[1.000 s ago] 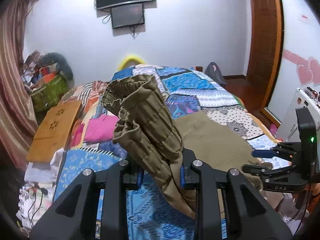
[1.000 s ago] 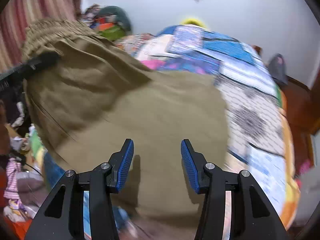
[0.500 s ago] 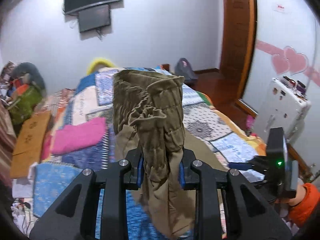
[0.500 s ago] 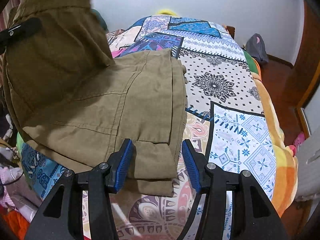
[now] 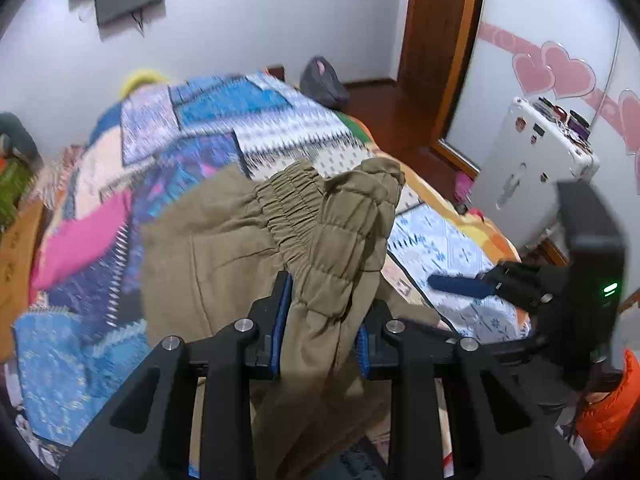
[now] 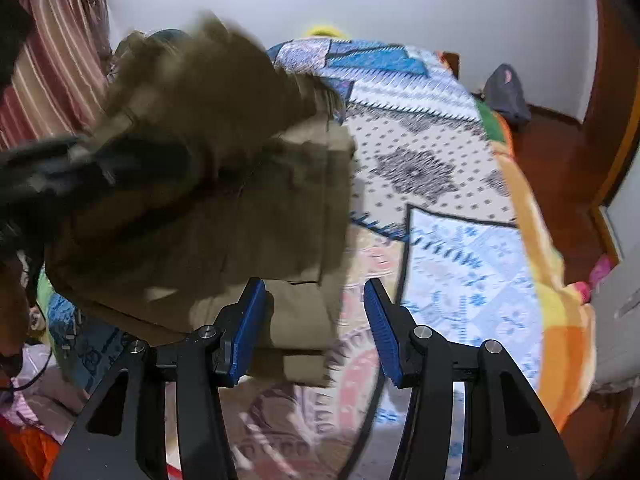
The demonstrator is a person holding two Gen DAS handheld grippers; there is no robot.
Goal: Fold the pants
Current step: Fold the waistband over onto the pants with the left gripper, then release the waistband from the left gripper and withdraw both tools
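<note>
We find the left claw (image 5: 320,320) pinching the gathered waistband of the pants (image 5: 224,248), carried over the rest of the garment lying on the bed (image 6: 460,248). The right claw (image 6: 314,324) stands spread, holding nothing, just above the folded edge nearest it. In our judgement the bunched waistband may land crooked or rumpled, since only one point is held. The lower layers could drag off line if the cloth sweeps across them. Much of the pants is blurred, so we cannot confirm edge alignment
</note>
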